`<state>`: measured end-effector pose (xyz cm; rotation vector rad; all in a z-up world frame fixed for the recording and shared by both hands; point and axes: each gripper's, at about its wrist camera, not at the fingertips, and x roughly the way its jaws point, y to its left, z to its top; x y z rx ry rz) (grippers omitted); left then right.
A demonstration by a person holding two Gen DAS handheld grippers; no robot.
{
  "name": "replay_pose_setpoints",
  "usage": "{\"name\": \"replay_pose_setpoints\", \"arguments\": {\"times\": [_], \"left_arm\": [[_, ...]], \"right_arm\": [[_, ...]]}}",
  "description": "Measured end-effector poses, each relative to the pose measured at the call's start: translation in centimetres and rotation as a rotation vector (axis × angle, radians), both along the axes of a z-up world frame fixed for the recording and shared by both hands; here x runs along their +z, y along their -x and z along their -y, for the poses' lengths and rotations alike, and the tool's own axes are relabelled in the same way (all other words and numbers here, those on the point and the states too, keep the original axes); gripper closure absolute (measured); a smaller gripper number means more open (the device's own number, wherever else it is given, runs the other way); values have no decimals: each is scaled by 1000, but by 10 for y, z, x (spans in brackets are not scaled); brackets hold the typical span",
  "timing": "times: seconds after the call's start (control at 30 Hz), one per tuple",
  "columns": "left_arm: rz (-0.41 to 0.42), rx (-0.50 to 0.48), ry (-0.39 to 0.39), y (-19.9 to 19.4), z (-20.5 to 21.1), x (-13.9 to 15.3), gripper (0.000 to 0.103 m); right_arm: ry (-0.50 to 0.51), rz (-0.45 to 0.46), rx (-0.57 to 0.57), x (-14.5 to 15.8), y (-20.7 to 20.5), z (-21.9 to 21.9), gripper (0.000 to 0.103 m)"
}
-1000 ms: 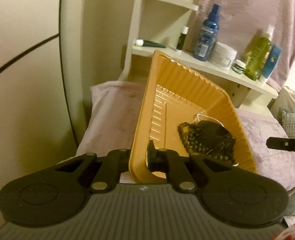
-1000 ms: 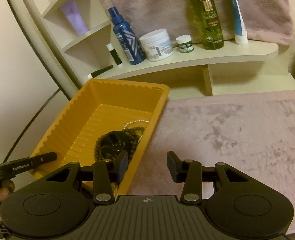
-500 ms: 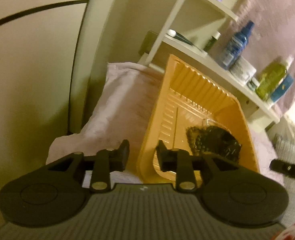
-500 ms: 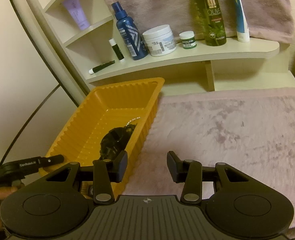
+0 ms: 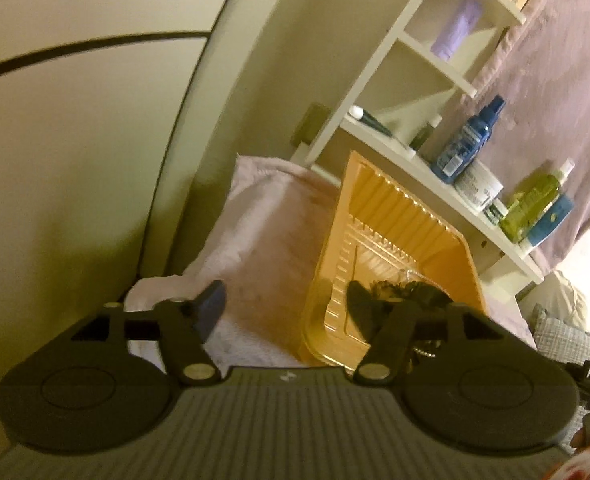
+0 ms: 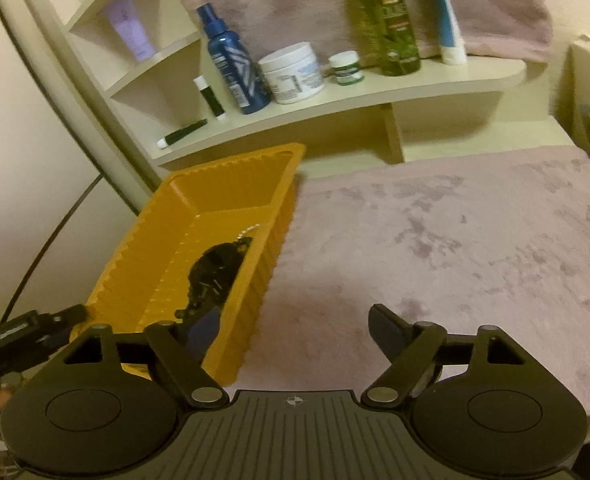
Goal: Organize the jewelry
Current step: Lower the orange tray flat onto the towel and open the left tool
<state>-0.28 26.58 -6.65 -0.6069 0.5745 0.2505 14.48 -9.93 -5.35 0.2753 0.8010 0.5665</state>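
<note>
Presently, we note the pink cloth filling the centre and right of the right wrist view. The orange tray rests on its left side, below the shelf at the top of the frame. The jewelry, a dark tangle of beads and chain, lies inside the tray. The left gripper has just been opening; its jaws straddle the tray's near corner without pressing it. The right gripper has also just been opening, wide over the tray's right wall and the cloth, holding nothing.
</note>
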Motion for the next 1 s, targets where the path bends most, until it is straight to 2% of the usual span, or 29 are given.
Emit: {"name": "replay_pose_setpoints", "arguments": {"times": [0.07,0.17,0.4,0.6,0.77,1.0], "left_arm": [[2,12,-20,7,2,4,8],[-15,20,-68,15,10,9,1],[-71,-17,-161,25,39,21,1],[-118,-55,-271,26,77,41,1],[-153,-84,-310,25,109,50,1],[-159,-165,-330,21,150,63,1]], "right_arm": [[11,-9,-32,-1,2,5,20],[41,-32,-97,-3,5,15,20],[52,-26,-169,-4,21,42,20],[138,30,-213,-3,37,63,19],[202,74,-206,6,60,71,19],[186,106,-187,30,91,77,20]]}}
